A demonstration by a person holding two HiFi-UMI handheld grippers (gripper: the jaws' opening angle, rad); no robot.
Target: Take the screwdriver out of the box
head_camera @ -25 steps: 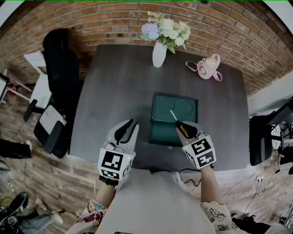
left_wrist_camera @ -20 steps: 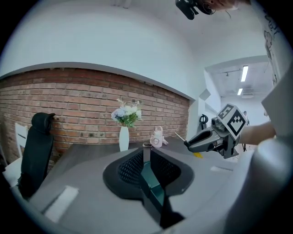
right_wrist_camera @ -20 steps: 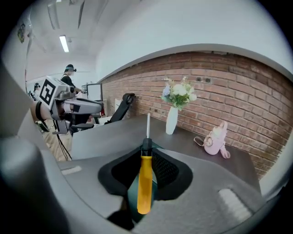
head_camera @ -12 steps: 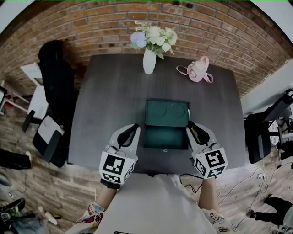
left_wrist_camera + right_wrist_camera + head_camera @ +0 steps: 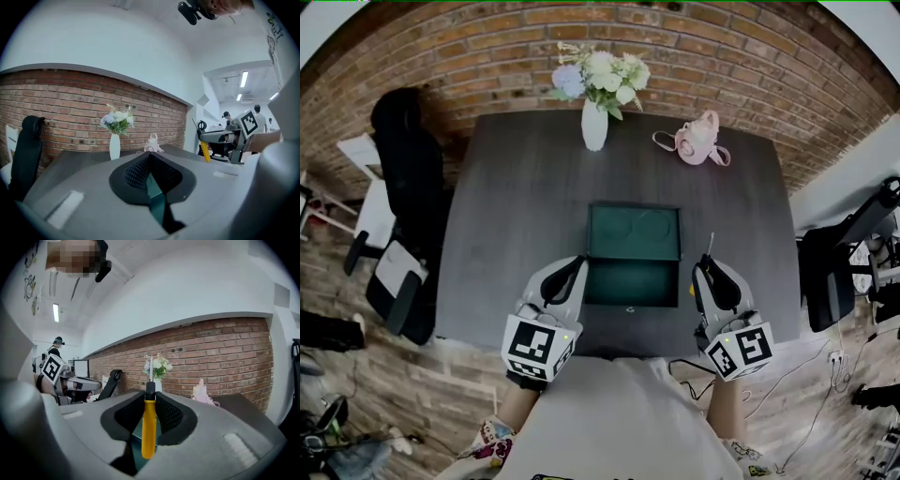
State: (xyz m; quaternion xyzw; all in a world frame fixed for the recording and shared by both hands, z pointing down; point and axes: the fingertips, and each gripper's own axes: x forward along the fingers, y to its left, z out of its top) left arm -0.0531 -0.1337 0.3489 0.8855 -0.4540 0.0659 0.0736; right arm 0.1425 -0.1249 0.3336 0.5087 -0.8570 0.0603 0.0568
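Two grippers hung above the table's near edge. Right gripper (image 5: 711,270) clamped the yellow-handled screwdriver (image 5: 149,427), tip up, just right of the open green box (image 5: 633,246). Left gripper (image 5: 149,157) was closed, empty. Best move, I'd judge: keep the grip firm and set it on the bare dark table (image 5: 516,216) (plenty of room). Flower vase (image 5: 594,127), pink bag (image 5: 698,141) and brick wall (image 5: 722,56) sat beyond.

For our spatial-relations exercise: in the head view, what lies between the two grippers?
The open green box, in the head view: left gripper at its left, right gripper with the screwdriver at its right.
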